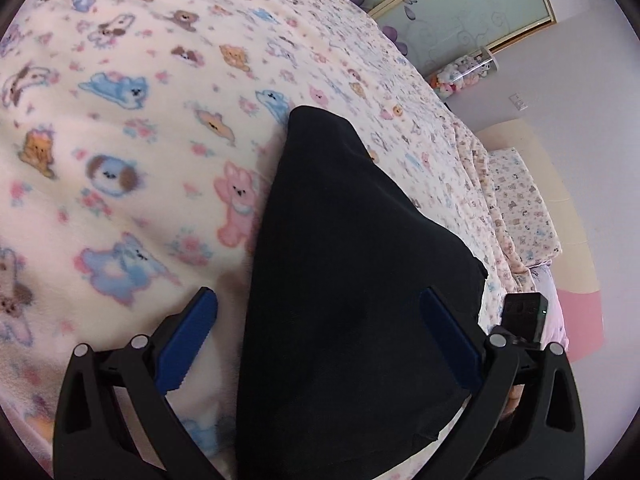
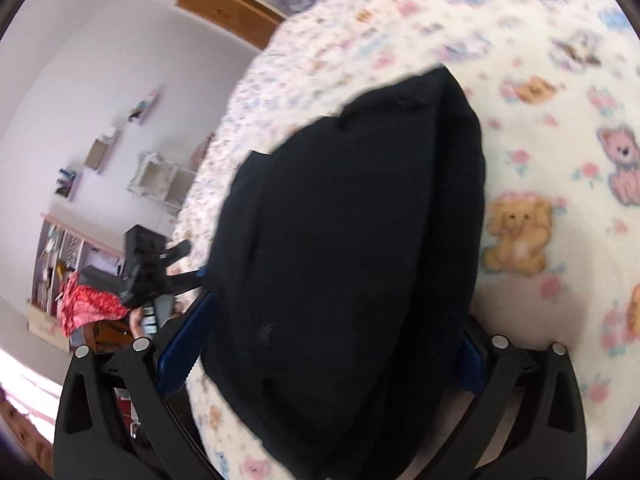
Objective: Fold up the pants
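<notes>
2 grippers: both spread wide, not pinching
left gripper: over pants, blanket at 9 o'clock
right gripper: pants bunched between fingers

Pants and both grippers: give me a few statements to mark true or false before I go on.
1. The pants are black. True.
2. They lie on a bare wooden table. False: on a blanket printed with cartoon animals.
3. The left gripper is open. True.
4. The right gripper is shut with nothing between its fingers. False: its fingers stand apart with black cloth between them.
5. The finger pads are red. False: blue.
</notes>
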`<act>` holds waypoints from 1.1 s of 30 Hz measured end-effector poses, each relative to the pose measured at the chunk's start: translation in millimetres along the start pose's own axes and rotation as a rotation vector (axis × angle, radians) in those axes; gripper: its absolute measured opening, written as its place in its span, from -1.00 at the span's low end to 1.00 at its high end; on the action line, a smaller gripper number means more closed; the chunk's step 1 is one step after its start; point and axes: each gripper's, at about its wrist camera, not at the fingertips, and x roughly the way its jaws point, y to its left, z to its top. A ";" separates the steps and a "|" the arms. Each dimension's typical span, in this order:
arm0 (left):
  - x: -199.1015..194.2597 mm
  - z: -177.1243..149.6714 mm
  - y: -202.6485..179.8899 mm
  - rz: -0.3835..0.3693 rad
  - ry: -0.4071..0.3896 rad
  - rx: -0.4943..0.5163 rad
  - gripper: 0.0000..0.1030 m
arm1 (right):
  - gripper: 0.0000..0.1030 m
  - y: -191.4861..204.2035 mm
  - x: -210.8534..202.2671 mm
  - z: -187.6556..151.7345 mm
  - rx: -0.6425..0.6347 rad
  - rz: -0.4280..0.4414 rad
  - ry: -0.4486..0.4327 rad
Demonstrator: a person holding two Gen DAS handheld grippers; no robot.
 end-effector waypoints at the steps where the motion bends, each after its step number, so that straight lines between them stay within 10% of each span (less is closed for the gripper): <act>1: 1.0 -0.1 -0.9 -0.001 0.003 0.005 0.97 | 0.97 2.0 2.7 0.5 -0.009 -0.009 0.000; 7: 8.3 2.3 -2.8 -0.075 0.027 0.009 0.97 | 0.97 15.5 -7.5 -9.7 -0.093 0.154 -0.058; 13: 15.4 5.2 -4.4 -0.141 0.043 -0.018 0.96 | 0.80 9.3 -0.1 -13.6 -0.098 0.116 -0.069; 18: 23.3 14.9 -11.8 -0.121 0.111 -0.033 0.95 | 0.20 1.1 -0.9 -14.0 -0.085 0.026 -0.063; 26: 22.3 15.7 -23.1 0.034 0.153 -0.011 -0.42 | -0.09 -11.4 -12.8 -20.3 -0.040 0.057 -0.094; 33: 0.4 4.9 -43.1 0.062 0.061 0.074 -0.78 | -0.26 2.9 -24.5 -22.4 -0.031 0.089 -0.145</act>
